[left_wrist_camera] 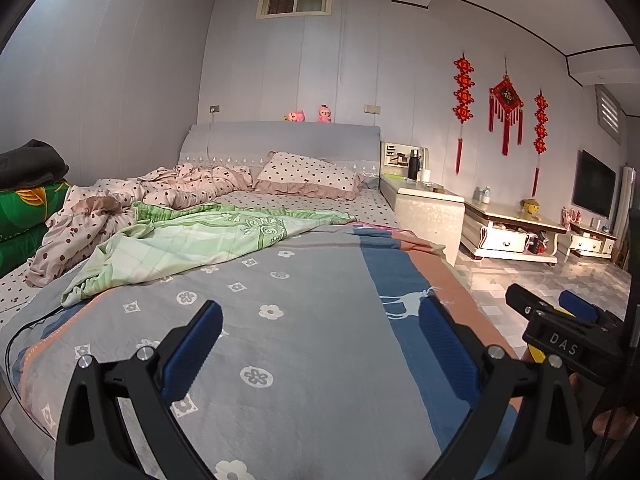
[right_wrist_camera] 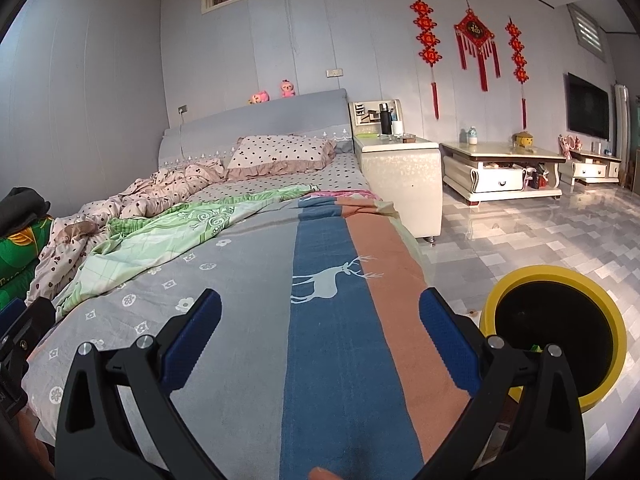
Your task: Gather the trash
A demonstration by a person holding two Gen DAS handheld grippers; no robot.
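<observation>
One round yellow plastic bin with a black inside [right_wrist_camera: 556, 332] stands on the floor just right of your right gripper [right_wrist_camera: 320, 330]; your left gripper [left_wrist_camera: 320, 334] hovers too. Both jaws gape empty above the one grey flowered bedspread [right_wrist_camera: 240, 320].

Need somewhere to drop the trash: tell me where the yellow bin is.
The yellow bin shows in the right wrist view at lower right, standing on the tiled floor beside the foot of the bed, just past the right tongs.
</observation>
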